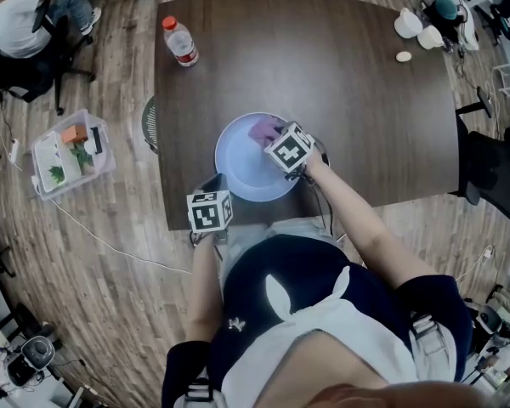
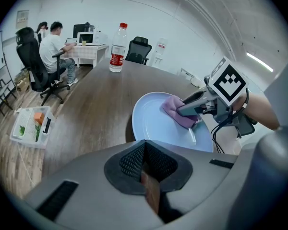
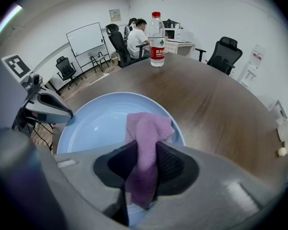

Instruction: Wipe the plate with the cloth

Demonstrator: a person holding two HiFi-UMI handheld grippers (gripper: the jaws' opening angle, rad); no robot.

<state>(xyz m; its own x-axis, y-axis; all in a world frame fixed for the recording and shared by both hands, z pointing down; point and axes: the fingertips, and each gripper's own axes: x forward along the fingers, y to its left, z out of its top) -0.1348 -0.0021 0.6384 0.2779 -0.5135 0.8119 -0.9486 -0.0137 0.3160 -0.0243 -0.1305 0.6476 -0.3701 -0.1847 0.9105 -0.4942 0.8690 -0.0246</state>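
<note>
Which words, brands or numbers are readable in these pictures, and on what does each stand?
No text can be read.
Bottle label: red, print too small.
Wall notice: too blurred.
Marker cubes: black-and-white patterns only, no letters.

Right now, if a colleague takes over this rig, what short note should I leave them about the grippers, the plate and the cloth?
Right gripper: shut on the purple cloth, which rests on the plate.
Left gripper: jaws together, empty, beside the plate's near rim.
Plate: flat on the table, close to the person's edge.
Done: cloth gripped and brought onto the plate.
Left: wipe across the plate; how much is already wiped cannot be told.
</note>
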